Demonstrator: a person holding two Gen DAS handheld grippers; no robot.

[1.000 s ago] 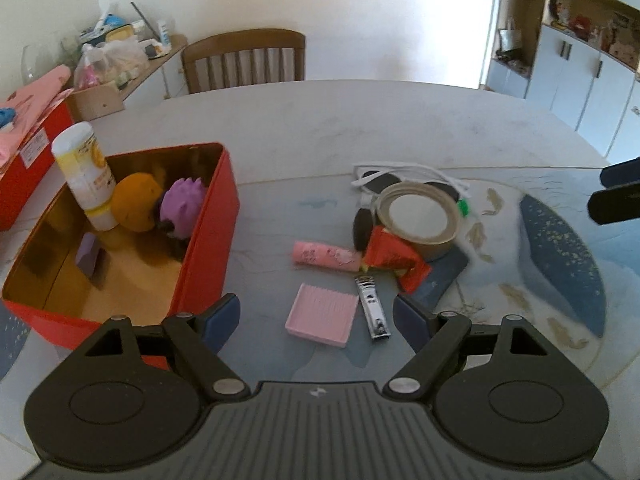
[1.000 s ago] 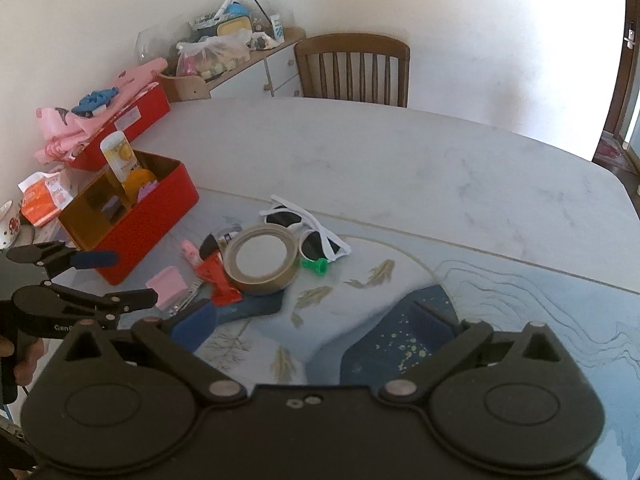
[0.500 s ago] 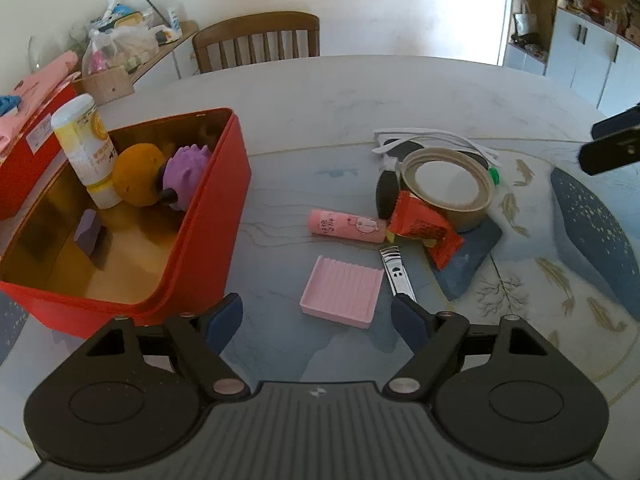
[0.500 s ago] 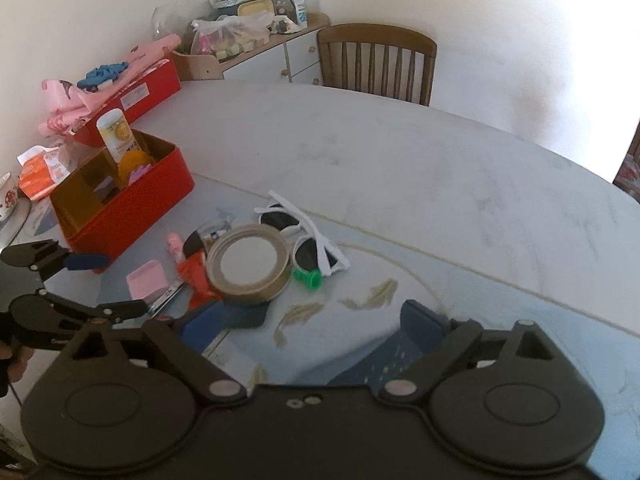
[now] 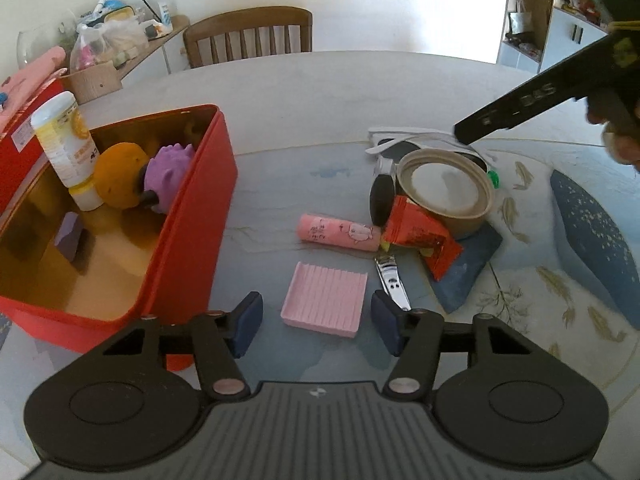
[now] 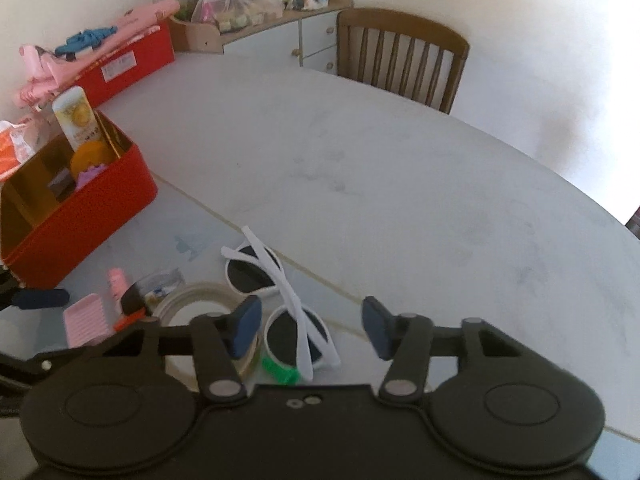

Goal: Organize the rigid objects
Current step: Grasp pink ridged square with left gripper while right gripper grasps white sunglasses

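now our left tongs (image 5: 316, 322) hang low over the table (image 5: 360, 92) with the blue pads spread wide, the pink ridged tray (image 5: 325, 298) lying flat between and just ahead of them, untouched. a nail clipper (image 5: 391, 280) lies just beside the tray, its near end by the right pad. beyond it a pink tube (image 5: 339, 233) lies on its side, touching a red snack packet (image 5: 420, 236) that leans against the roll of tape (image 5: 444, 188). our right tongs (image 6: 310, 326) are also apart, gripping nothing, poised over the white sunglasses (image 6: 280, 300), whose nearer lens sits between the pads; a small green piece (image 6: 280, 372) shows by the near lens. the red box (image 5: 192, 216) stands open to the left of the tray, holding a yellow-labelled bottle (image 5: 66, 144) upright, an orange ball (image 5: 120, 180), a purple spiky toy (image 5: 168, 176) and a small purple block (image 5: 70, 236). a wooden chair (image 5: 248, 32) stands at the far side of the table
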